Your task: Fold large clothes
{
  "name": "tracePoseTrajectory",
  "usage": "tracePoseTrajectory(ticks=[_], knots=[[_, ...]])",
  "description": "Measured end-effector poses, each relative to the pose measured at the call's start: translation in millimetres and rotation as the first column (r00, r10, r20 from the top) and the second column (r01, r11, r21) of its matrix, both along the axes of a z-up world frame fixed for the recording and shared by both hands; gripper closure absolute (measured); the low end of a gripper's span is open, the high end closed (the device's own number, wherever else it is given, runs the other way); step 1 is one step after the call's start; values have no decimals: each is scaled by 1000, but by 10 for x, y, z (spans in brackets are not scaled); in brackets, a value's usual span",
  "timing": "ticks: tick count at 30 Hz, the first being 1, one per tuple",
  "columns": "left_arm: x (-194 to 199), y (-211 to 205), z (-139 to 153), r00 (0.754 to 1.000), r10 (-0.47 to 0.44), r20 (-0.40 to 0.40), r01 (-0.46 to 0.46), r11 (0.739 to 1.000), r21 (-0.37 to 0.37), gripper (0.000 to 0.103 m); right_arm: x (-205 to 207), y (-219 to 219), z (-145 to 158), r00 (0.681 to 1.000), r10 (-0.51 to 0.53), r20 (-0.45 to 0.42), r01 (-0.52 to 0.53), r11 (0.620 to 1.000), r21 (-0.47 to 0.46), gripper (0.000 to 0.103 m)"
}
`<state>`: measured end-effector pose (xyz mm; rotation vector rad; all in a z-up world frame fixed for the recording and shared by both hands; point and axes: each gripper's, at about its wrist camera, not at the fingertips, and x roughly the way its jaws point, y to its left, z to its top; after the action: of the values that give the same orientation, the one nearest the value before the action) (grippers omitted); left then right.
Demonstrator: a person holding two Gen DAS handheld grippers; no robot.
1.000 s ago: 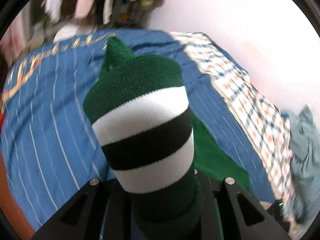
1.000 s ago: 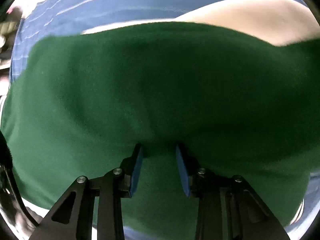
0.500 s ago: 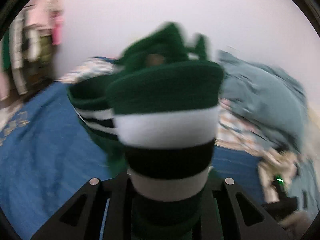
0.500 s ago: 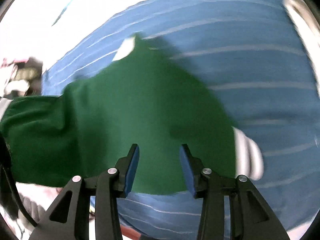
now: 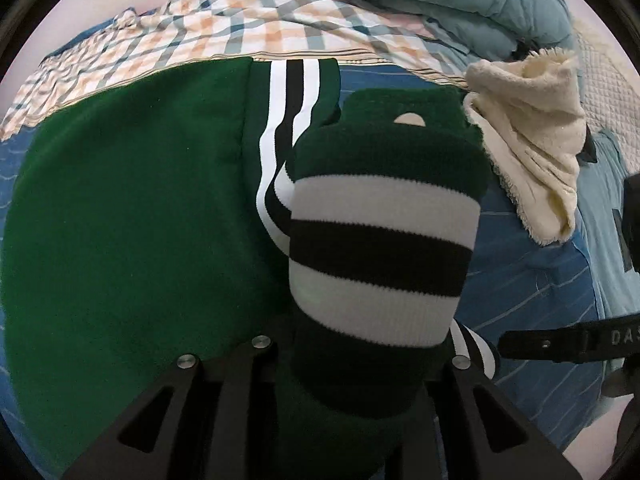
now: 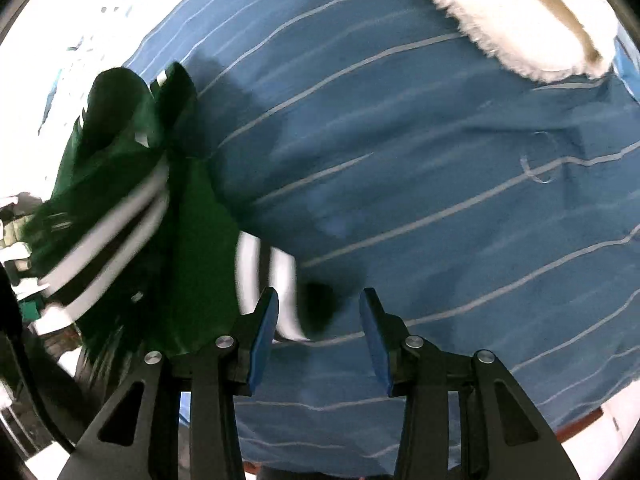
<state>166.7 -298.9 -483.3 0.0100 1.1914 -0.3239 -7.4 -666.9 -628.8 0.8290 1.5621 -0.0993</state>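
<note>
Green garment — matt fleecy cloth; striped cuff — ribbed knit.

Left gripper is pointing steeply downward; its 2 black fingers are standing close together, clamping the striped cuff of the green garment, which is bulging up between them and hiding the pads. Right gripper is also angling steeply down; its 2 blue pads are standing well apart, gripping nothing; the gap between them is lying bare.
</note>
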Motion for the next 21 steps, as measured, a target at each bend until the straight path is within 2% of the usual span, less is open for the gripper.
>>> tracePoseTrajectory(ticks=[3, 4, 5, 6, 7, 9, 12, 14, 15, 17, 19, 21], knots=[[-25, -4, 173, 1000, 25, -4, -25, 998, 50, 82, -59, -27, 105, 998, 34, 50, -34, 999, -14, 34], [-42, -10, 249, 1000, 25, -6, -25, 997, 69, 76, -69, -18, 147, 997, 46, 67, -45, 999, -17, 27], [-73, -30, 264, 1000, 27, -11, -26, 998, 65, 59, -74, -9, 192, 995, 63, 77, -62, 998, -24, 25], [-105, 40, 314, 999, 34, -17, -34, 999, 26, 40, -91, -17, 236, 993, 85, 85, -83, 996, -28, 24], [-120, 90, 410, 999, 47, -9, -47, 999, -13, 1, -59, 16, 281, 990, 101, 95, -98, 995, -31, 24], [-219, 244, 537, 997, 71, 9, -71, 997, -27, 0, -22, 40, 423, 985, 125, 120, -119, 991, -53, 24], [-321, 580, 714, 984, 177, -8, -177, 984, -31, 0, 52, -72, 612, 979, 125, 162, -117, 991, -60, 24], [-446, 935, 761, 963, 268, 4, -268, 963, 33, 0, 96, -132, 766, 973, 129, 194, -123, 991, -42, 24], [-522, 1126, 744, 951, 308, 20, -309, 948, 75, 0, 158, -118, 835, 969, 134, 207, -132, 991, -23, 24], [-695, 1552, 683, 913, 403, 71, -409, 891, 199, 0, 348, 10, 889, 957, 147, 248, -162, 986, 39, 24], [-889, 2021, 455, 865, 489, 111, -494, 795, 352, 0, 616, 241, 908, 937, 177, 300, -214, 972, 94, 24], [-1014, 2368, 128, 832, 545, 101, -526, 718, 457, 0, 855, 484, 845, 920, 216, 327, -260, 961, 97, 24]])
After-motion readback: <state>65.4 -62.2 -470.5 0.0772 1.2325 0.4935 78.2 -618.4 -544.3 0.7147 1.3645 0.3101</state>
